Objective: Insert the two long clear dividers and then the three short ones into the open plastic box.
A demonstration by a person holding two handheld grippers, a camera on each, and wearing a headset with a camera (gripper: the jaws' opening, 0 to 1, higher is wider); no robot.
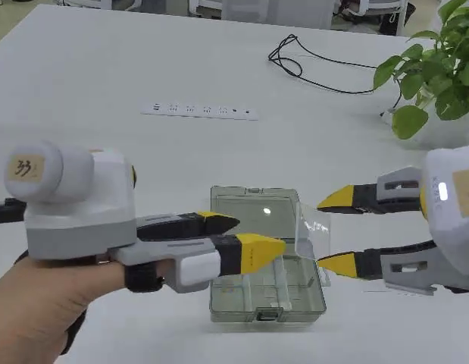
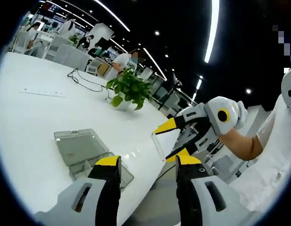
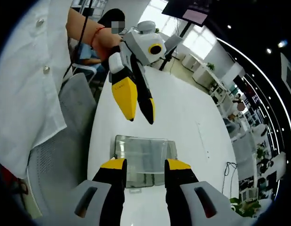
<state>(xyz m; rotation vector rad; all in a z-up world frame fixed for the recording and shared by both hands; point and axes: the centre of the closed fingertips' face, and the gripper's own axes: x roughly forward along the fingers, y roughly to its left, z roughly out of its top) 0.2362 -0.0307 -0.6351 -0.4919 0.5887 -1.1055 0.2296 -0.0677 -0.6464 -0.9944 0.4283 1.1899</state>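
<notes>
The white tabletop (image 1: 105,76) carries a potted plant (image 1: 439,68) at its right edge. The open plastic box (image 1: 242,299) sits near the front edge with its lid laid back and clear partitions (image 1: 283,277) standing inside. A power strip (image 1: 200,110) lies nearer the far edge. The left tool (image 1: 249,233), held in a hand (image 1: 37,303), hovers over the box's left side, jaws partly apart and empty. The right tool (image 1: 323,233) hangs over the box's right side, jaws wide, gripping a clear divider (image 1: 308,227) that spans tip to tip.
</notes>
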